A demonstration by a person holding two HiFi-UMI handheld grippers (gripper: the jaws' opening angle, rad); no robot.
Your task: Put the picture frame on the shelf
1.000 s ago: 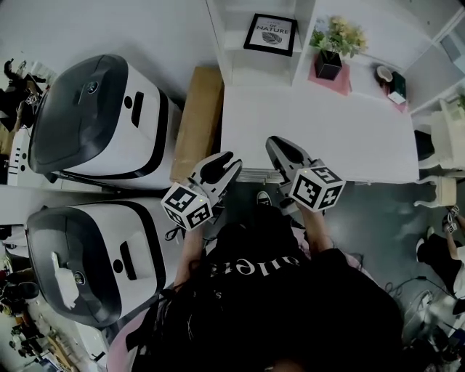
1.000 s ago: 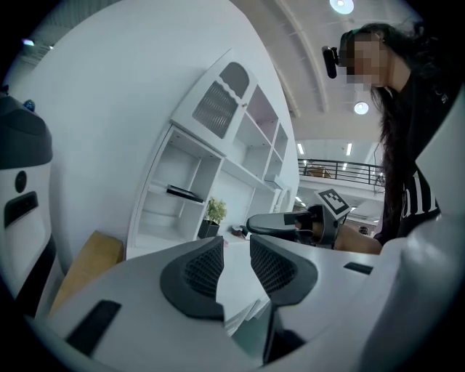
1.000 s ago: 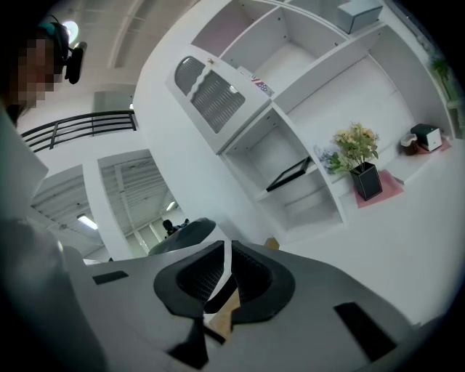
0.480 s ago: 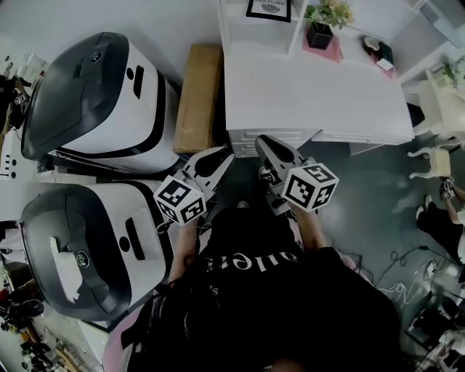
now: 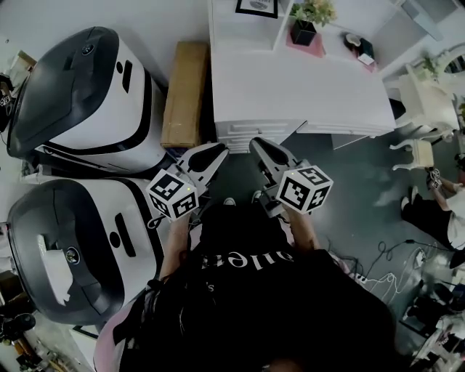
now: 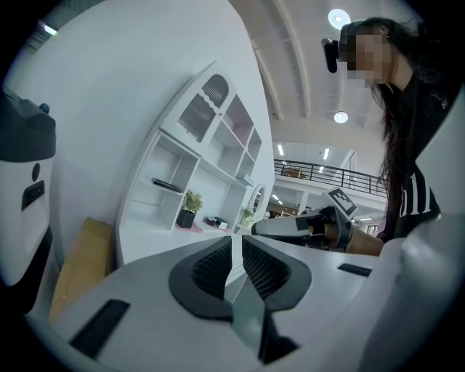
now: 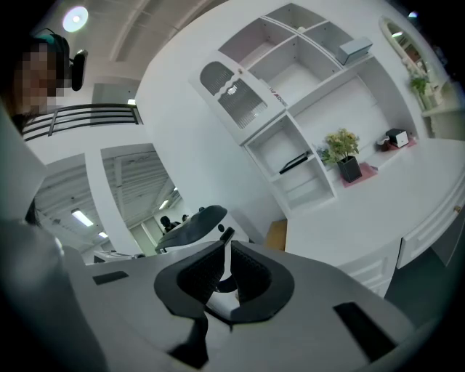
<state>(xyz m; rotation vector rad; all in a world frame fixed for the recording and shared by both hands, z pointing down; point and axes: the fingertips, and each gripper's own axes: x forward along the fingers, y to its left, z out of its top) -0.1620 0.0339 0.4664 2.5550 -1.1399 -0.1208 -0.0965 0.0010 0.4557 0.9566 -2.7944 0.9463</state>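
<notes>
The black picture frame point(image 5: 256, 7) with white print rests in the lower left compartment of the white shelf point(image 5: 240, 29), at the top edge of the head view. It shows as a thin dark slab in the left gripper view point(image 6: 167, 186) and the right gripper view point(image 7: 294, 161). Both grippers hang over the dark floor in front of the desk, well short of the shelf. My left gripper point(image 5: 211, 151) is shut; its jaws have just been closing, with nothing between them point(image 6: 234, 240). My right gripper point(image 5: 256, 144) is shut and empty too point(image 7: 227, 236).
A white desk point(image 5: 290, 80) stands between me and the shelf, with a potted plant point(image 5: 305, 18) on a pink mat. A cardboard box point(image 5: 182, 94) lies left of it. Two large white-and-black machines point(image 5: 80, 94) point(image 5: 80, 247) fill the left. A white chair point(image 5: 425, 102) stands right.
Both grippers have drawn back from the desk edge out over the floor, and desk and shelf have slid toward the top of the head view. The left jaws have narrowed.
</notes>
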